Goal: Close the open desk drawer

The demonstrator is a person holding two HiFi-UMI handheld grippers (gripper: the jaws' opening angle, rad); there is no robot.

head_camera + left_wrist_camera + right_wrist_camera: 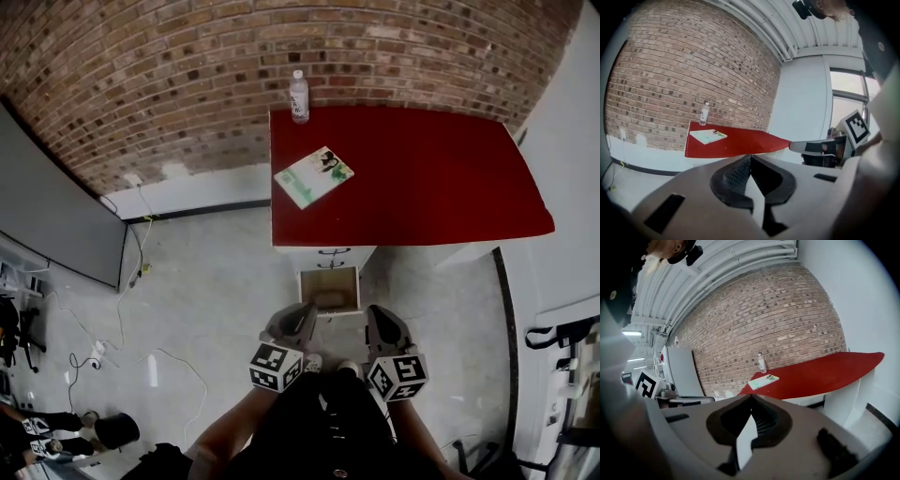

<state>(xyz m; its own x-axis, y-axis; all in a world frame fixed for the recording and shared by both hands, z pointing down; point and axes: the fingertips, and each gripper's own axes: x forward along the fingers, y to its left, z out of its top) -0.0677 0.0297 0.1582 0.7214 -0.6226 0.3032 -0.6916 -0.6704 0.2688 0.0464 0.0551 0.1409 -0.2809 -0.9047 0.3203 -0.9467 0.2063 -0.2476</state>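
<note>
A red-topped desk (422, 178) stands against the brick wall. Below its near left edge a white drawer (329, 289) is pulled out, its wooden inside showing. Above it is a shut drawer front with dark handles (334, 252). My left gripper (302, 314) and right gripper (377, 317) are held side by side just in front of the open drawer, apart from it. Both are shut with nothing between the jaws. In the left gripper view the left gripper (750, 157) points at the desk (736, 143); in the right gripper view the right gripper (751, 397) does too.
On the desk lie a green-and-white booklet (314, 175) and a clear water bottle (299, 96) at the back edge. Cables (131, 309) trail over the grey floor at left, beside a grey panel (47, 220). A white wall (572, 159) bounds the right side.
</note>
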